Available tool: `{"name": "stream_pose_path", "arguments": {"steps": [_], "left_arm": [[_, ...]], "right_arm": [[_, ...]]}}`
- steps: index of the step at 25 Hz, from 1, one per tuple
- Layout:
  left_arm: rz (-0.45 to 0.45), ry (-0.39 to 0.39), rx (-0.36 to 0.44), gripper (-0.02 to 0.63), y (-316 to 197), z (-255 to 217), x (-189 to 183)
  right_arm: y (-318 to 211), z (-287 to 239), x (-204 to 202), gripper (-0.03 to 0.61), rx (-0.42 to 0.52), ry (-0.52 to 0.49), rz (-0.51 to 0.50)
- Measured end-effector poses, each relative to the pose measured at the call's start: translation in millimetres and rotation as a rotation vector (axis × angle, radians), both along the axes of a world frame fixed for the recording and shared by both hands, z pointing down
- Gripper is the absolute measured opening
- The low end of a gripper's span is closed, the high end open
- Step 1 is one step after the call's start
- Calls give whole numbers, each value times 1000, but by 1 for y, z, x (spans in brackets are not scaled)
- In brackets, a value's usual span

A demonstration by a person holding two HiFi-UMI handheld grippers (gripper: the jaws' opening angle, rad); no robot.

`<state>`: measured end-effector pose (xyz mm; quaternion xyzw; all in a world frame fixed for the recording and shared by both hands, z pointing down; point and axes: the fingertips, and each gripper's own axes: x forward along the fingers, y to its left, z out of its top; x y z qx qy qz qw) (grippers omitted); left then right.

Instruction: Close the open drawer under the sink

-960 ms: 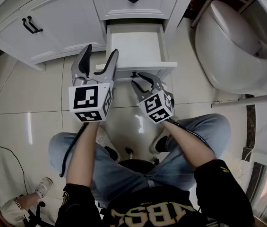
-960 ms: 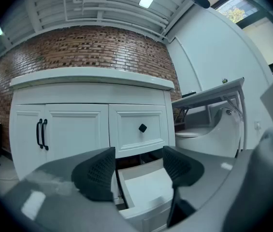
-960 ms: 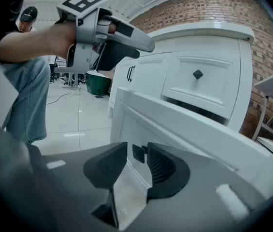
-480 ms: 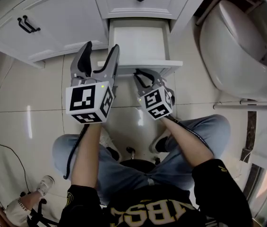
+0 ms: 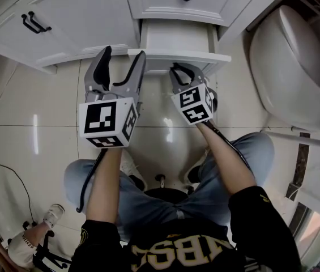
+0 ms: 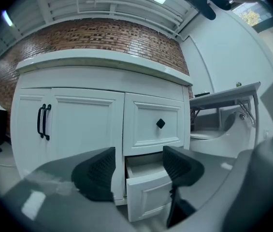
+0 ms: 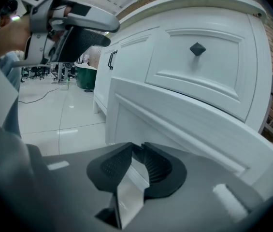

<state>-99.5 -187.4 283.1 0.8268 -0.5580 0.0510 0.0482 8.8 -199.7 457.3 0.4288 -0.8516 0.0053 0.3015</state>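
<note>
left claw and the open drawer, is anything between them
Nothing. In the left gripper view the drawer shows unblocked through the gap of the open left claw, and the head view shows no object between them either.

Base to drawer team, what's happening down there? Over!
Left gripper open, empty, beside the drawer. Right gripper shut, tips at the drawer front. Drawer partly open. Nothing seen blocking it.

Left tool [image 5: 123, 53] gapes — right tool [image 5: 177, 68] pinched together.
</note>
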Motion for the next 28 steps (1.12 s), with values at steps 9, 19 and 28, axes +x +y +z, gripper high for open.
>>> {"name": "stream_pose_path", "arguments": {"steps": [9, 19, 28], "left_arm": [[23, 34, -24, 308, -27, 9, 15], [34, 30, -67, 308, -40, 23, 15], [60, -5, -67, 308, -39, 27, 8]], "right_arm": [[-48, 0, 3, 71, 21, -4, -9], [-96, -4, 8, 74, 62, 7, 27], [-107, -3, 6, 92, 19, -59, -25]]}}
